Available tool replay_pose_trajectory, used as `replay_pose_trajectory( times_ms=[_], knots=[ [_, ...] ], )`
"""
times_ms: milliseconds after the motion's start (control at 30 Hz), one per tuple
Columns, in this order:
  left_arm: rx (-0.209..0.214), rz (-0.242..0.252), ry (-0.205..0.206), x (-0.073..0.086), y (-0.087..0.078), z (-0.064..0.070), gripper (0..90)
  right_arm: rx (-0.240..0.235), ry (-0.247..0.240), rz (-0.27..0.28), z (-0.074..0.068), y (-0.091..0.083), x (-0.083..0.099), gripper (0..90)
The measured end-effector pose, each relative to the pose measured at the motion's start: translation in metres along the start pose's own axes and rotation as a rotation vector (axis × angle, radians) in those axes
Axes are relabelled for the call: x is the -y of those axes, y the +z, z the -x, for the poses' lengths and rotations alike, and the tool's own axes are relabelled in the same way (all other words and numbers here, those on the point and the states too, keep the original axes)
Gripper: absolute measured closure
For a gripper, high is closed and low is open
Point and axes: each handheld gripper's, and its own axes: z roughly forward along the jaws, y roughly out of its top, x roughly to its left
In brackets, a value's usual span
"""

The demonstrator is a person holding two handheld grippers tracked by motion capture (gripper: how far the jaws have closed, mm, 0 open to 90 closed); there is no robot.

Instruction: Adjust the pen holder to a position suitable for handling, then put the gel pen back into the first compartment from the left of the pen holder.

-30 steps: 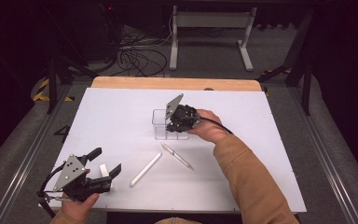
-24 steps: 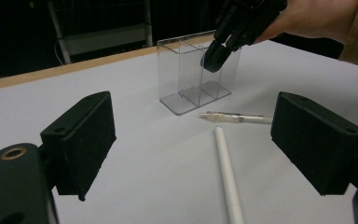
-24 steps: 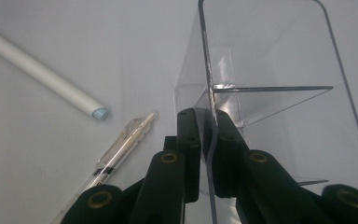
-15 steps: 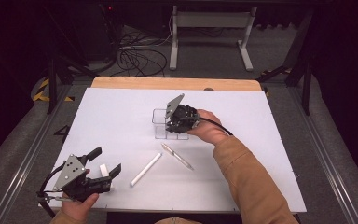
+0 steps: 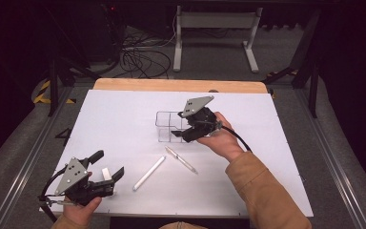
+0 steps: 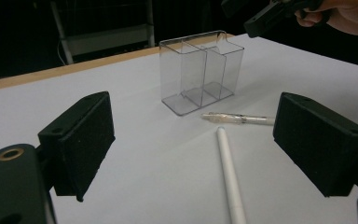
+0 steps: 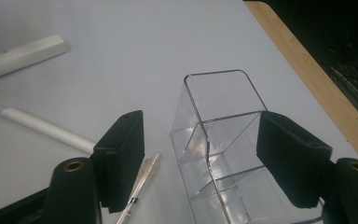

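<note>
The clear organizer (image 7: 223, 154) stands between the right claw's (image 7: 200, 163) (wide-open) jaws.

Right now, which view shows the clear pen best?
The left gripper view: the clear pen lies whole and unobstructed in front of the clear organizer, beside the white pen. The high view shows it small. In the right gripper view, the right gripper jaw partly hides it.
</note>
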Motion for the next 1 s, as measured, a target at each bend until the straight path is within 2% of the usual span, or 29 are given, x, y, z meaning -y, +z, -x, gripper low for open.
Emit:
replay_pose_trajectory(
  times_ms=[300, 633, 1000],
  knots=[
    [0.007, 0.013, 0.028, 0.000, 0.000, 0.001, 17.2, 0.040, 0.036, 0.031, -0.016, -0.016, 0.006, 24.4],
    [0.005, 0.017, 0.027, -0.001, -0.001, 0.001, 17.9, 0.060, 0.092, 0.070, -0.029, -0.026, 0.015, 17.2],
    [0.024, 0.005, 0.010, -0.002, 0.000, 0.000, 10.3, 0.070, 0.134, 0.090, -0.033, -0.032, 0.024, 13.3]
  ],
)
